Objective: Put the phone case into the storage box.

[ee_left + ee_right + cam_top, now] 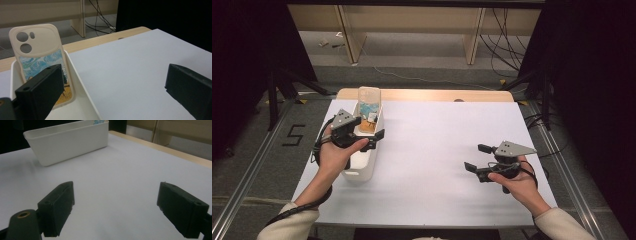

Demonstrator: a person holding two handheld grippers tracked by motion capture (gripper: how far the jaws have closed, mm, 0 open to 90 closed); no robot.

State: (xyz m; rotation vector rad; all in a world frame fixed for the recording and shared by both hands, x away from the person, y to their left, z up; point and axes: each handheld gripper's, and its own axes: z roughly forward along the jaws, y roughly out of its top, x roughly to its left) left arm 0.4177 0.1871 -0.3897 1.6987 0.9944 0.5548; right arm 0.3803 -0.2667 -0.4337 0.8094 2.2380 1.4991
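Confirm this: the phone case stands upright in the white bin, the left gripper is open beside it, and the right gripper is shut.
One error: the right gripper is open, its jaws wide apart in the right gripper view. The phone case does stand in the white bin, with the left gripper open.

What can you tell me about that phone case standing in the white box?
The phone case is cream-coloured and looks like soft, matte rubbery plastic with rounded corners. Near its top is a raised camera panel with two round holes and a small oval one. Below that, the back carries a painted-style print of swirling blue and white, turning orange-yellow toward the bottom. It stands upright on its short end at the far end of the white bin, tilted back against the bin's end wall, its top rising above the rim. Neither gripper touches it.
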